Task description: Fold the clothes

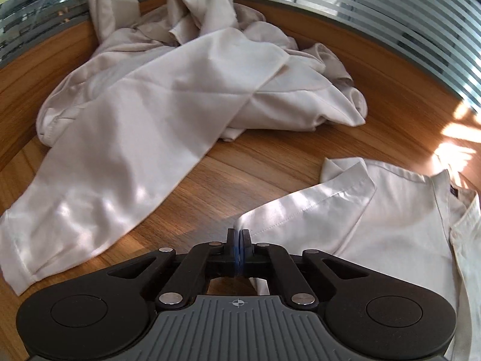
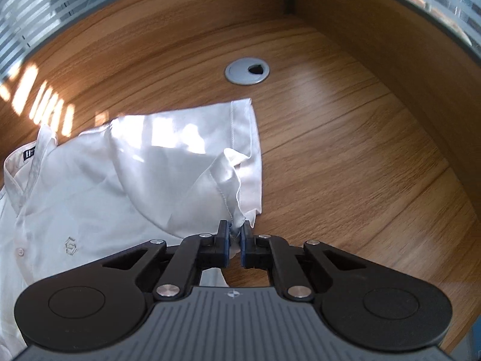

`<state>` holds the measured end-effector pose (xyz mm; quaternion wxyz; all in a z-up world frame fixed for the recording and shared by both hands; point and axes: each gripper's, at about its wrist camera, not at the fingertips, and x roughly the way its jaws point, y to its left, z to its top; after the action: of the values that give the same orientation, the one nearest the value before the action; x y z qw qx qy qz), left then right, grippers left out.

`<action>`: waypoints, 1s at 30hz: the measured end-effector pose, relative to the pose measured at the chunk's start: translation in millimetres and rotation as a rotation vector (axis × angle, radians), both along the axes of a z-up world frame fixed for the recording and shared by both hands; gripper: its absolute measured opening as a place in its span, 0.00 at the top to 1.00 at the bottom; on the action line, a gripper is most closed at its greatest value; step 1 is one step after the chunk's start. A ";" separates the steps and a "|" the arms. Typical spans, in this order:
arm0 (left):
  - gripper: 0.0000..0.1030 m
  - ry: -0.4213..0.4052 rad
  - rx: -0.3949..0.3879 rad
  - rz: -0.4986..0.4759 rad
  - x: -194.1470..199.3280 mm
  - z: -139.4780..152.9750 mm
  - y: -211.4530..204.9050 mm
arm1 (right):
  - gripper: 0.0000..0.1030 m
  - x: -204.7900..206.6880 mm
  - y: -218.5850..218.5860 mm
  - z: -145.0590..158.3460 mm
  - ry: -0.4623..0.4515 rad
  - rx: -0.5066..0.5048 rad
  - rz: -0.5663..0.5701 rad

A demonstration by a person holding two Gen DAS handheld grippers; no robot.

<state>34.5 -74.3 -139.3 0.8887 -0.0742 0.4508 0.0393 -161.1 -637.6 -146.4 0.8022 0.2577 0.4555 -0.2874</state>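
I am working two handheld grippers over a wooden desk (image 2: 345, 138). A white shirt (image 2: 90, 198) lies face up near the front edge, collar away from me, buttons and a small chest logo showing. My left gripper (image 1: 239, 234) is pinched tight on the hem of one short sleeve, which lies folded in over the body. My right gripper (image 2: 236, 234) is nearly closed on a bunched bit of cloth at the other sleeve, which is lifted and crumpled, part turned inward and part spread out toward a grey cable grommet (image 2: 247, 71).

Toward the far left corner, against the frosted glass partition (image 1: 375, 9), sits a heap (image 1: 180, 84) of pale cloth (how many garments, I cannot tell), loose and unfolded, one long flap trailing toward the front edge.

My judgement: the shirt is midway through its sleeve folds, its body is not yet folded lengthwise as far as I can see, and the heap is left to fold.
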 end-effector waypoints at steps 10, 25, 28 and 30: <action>0.93 0.075 0.053 0.073 -14.5 -7.8 -5.6 | 0.91 -8.7 -8.4 -8.7 0.047 -0.035 0.005; 0.72 -0.091 -0.070 -0.172 14.2 47.5 -67.3 | 0.60 23.3 -23.4 34.6 0.018 -0.127 0.235; 0.67 -0.086 -0.113 -0.284 30.1 44.5 -102.1 | 0.60 34.6 -36.6 28.5 0.013 -0.089 0.220; 0.67 -0.086 -0.128 -0.361 37.7 40.0 -127.2 | 0.60 40.9 -44.6 21.7 0.010 -0.067 0.205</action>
<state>72.2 -201.5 -99.3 0.8932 -0.0499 0.4200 -0.1529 -120.2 -682.2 -124.6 0.8332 0.1814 0.4736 -0.2203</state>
